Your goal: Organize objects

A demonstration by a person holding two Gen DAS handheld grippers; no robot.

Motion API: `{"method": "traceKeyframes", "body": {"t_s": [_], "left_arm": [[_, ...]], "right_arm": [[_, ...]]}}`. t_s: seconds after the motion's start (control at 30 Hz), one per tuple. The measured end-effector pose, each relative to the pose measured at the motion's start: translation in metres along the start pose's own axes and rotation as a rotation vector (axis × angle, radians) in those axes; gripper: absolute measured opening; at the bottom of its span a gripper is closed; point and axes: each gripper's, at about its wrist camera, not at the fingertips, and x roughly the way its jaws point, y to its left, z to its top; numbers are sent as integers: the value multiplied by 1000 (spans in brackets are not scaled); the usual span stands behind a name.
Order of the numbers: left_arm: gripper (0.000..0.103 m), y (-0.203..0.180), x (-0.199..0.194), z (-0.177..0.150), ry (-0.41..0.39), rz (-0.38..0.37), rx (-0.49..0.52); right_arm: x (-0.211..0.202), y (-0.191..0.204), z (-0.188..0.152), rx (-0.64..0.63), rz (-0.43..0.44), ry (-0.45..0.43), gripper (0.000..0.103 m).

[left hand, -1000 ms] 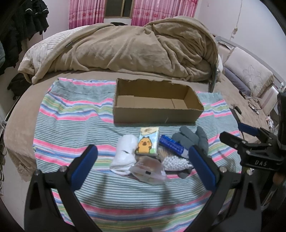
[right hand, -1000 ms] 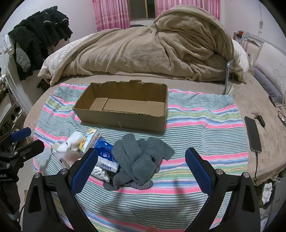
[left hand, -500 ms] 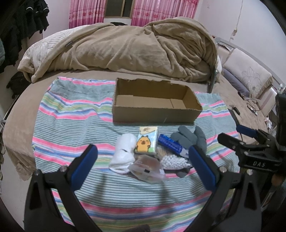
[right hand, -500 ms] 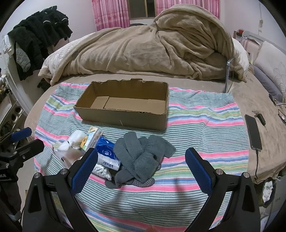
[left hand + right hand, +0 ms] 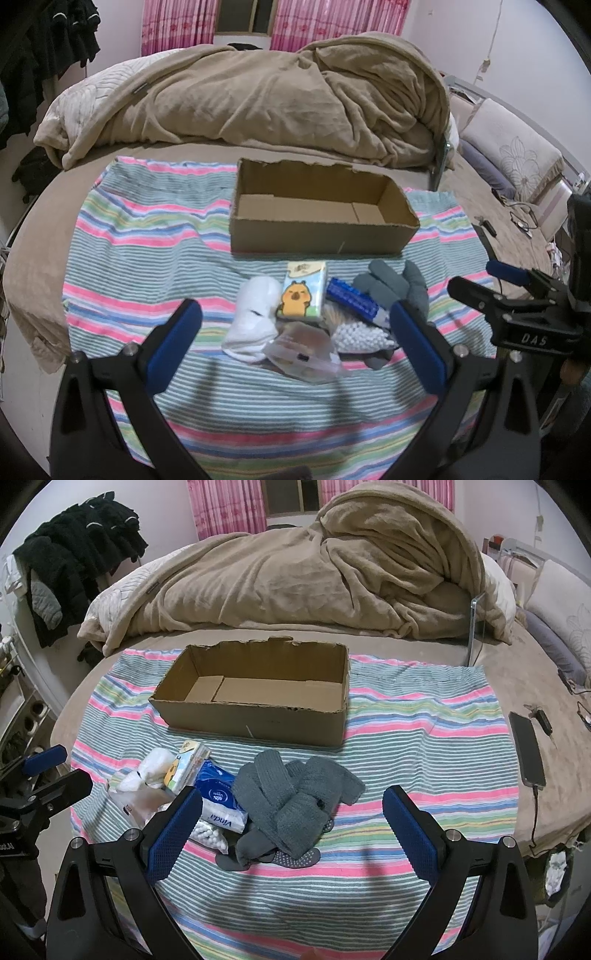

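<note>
Open brown cardboard box (image 5: 321, 225): empty, on striped cloth (image 5: 147, 236). Loose pile just before it, untouched over the last second: grey knitted socks (image 5: 291, 805), capybara-print tissue pack (image 5: 303, 291), white rolled socks (image 5: 255, 314). Left gripper (image 5: 295, 350) and right gripper (image 5: 291, 827): fingers spread wide, holding nothing, hovering slightly nearer; sorting not begun.

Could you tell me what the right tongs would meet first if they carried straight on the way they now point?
Most likely the grey socks, which lie between the open right tongs just ahead; depth is uncertain.
</note>
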Motion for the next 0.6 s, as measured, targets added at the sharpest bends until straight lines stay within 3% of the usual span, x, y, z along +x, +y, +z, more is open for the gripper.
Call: {"method": "traceKeyframes", "body": {"t_s": [0.6], "left_arm": [[102, -2, 27, 2, 39, -1, 17]], "right_arm": [[14, -8, 5, 13, 2, 25, 100]]}}
